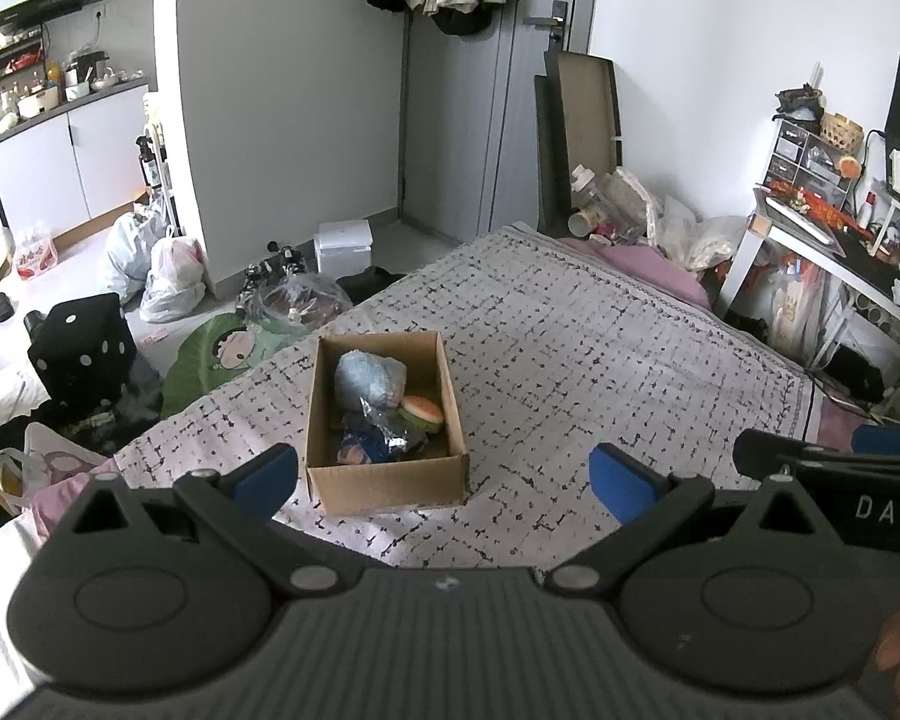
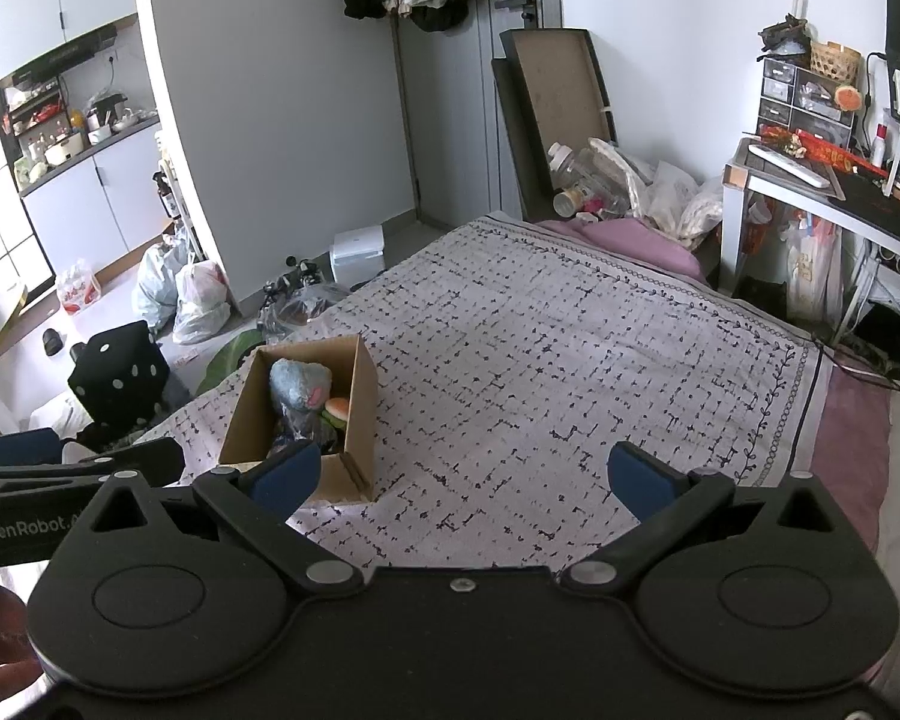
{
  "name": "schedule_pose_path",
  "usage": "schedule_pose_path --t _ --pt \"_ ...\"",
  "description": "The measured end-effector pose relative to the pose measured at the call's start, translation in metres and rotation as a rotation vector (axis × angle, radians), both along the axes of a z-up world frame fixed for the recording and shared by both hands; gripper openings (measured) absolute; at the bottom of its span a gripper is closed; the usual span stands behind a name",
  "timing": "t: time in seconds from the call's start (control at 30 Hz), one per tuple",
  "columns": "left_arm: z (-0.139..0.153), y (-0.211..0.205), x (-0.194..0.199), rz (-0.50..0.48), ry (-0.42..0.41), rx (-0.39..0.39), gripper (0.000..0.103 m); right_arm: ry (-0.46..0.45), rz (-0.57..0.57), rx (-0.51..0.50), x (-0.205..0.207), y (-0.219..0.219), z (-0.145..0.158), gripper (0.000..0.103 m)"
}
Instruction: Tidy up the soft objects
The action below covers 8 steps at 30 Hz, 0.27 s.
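Note:
An open cardboard box (image 1: 384,480) (image 2: 360,408) stands on the patterned bedspread (image 1: 570,348) (image 2: 540,360). Inside lie a light blue plush (image 1: 369,378) (image 2: 297,384), a soft burger toy (image 1: 423,411) (image 2: 337,408) and a dark blue soft item in crinkled plastic (image 1: 372,441). My left gripper (image 1: 444,480) is open and empty, just short of the box's near wall. My right gripper (image 2: 462,477) is open and empty, to the right of the box. Each gripper shows at the edge of the other's view.
The bed's left edge drops to a floor crowded with plastic bags (image 1: 168,276), a black dotted cube (image 1: 84,348) and a green cushion (image 1: 210,354). A desk (image 2: 822,192) stands right of the bed. Clutter and a pink pillow (image 2: 636,240) lie at the far end.

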<state>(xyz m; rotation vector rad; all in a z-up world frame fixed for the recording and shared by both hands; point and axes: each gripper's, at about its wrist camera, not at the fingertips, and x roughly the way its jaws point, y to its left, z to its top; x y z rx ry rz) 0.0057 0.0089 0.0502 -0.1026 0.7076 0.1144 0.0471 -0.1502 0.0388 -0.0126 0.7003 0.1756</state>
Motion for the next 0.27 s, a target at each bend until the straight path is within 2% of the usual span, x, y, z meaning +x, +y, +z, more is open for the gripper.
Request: schedule_pose_path --t 0.27 --pt "-0.0006 -0.0033 -0.0013 0.003 -0.002 0.023 0.102 0.001 0.0 0.002 0.0001 0.0 -0.0001 0.103"
